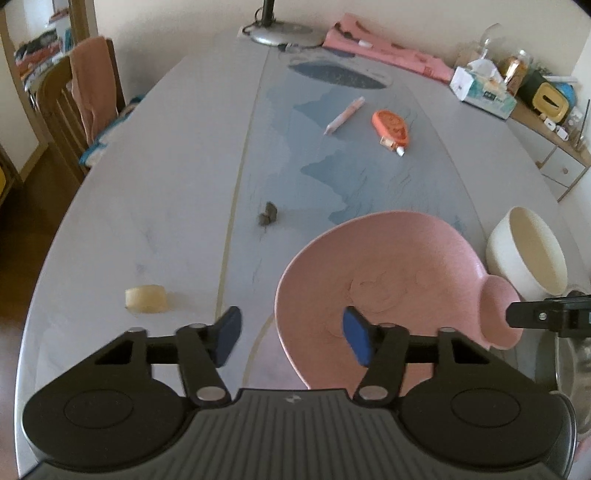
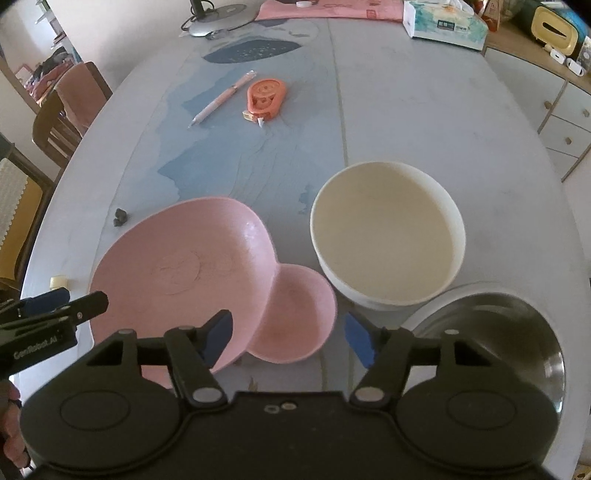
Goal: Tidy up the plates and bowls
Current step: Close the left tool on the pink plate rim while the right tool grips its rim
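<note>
A pink two-part plate (image 2: 177, 266) with a small round side lobe (image 2: 295, 317) lies on the table near the front edge; it also shows in the left wrist view (image 1: 388, 266). A cream bowl (image 2: 384, 232) stands upright to its right, also in the left wrist view (image 1: 524, 251). A steel plate (image 2: 498, 332) lies at the front right. My left gripper (image 1: 291, 332) is open, its right finger over the pink plate's left rim. My right gripper (image 2: 288, 334) is open and empty, just above the small lobe.
A pink pen (image 2: 221, 99) and an orange correction-tape dispenser (image 2: 264, 96) lie mid-table. A small dark scrap (image 1: 267, 214) and a yellowish lump (image 1: 146, 299) lie left of the plate. A lamp base (image 2: 221, 18), tissue box (image 2: 443, 24), chair (image 1: 74, 96) and cabinet (image 2: 561, 122) surround the table.
</note>
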### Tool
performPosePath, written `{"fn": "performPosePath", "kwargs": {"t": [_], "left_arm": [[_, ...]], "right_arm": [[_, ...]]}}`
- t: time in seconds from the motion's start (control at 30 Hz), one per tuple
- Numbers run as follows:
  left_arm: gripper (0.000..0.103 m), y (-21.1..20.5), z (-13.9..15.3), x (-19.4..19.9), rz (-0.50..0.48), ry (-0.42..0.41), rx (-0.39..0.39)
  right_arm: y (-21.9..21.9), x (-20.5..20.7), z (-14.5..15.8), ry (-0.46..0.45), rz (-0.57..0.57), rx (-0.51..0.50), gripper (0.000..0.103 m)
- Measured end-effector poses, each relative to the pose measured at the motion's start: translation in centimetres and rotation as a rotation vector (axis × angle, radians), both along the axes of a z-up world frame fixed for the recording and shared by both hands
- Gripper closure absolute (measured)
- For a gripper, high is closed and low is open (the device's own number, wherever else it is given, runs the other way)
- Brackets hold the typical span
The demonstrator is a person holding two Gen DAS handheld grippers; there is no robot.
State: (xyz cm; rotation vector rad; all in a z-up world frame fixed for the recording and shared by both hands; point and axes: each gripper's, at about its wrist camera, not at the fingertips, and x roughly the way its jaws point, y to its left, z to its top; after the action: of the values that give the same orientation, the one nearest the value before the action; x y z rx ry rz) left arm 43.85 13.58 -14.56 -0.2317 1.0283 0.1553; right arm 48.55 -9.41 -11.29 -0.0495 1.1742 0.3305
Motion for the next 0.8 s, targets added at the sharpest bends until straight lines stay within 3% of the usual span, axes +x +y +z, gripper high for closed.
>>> {"fn": "performPosePath", "kwargs": {"t": [0.07, 0.2, 0.3, 0.6, 0.8], "left_arm": [[0.066, 0.3, -0.5, 0.4, 0.009, 0.025, -0.012], [0.072, 0.7, -1.2, 0.6, 0.028, 0.047, -0.045], [0.087, 0.8, -1.6, 0.7, 0.028, 0.064, -0.049], [0.091, 1.0, -1.4, -0.3, 0.003, 0.048, -0.009], [0.091, 3.2, -1.4, -1.0, 0.052, 0.066, 0.003]], "right_arm": [[0.1, 0.0, -0.1, 0.0, -0.001, -0.001, 0.036], [0.1, -0.1, -0.2, -0.005, 0.0, -0.004, 0.037], [0.6, 0.3, -0.4, -0.004, 0.0, -0.005, 0.037], [1.1, 0.4, -0.7, -0.011, 0.011, -0.026, 0.039], [2.1, 0.4, -1.1, 0.002, 0.031, -0.023, 0.044]]}}
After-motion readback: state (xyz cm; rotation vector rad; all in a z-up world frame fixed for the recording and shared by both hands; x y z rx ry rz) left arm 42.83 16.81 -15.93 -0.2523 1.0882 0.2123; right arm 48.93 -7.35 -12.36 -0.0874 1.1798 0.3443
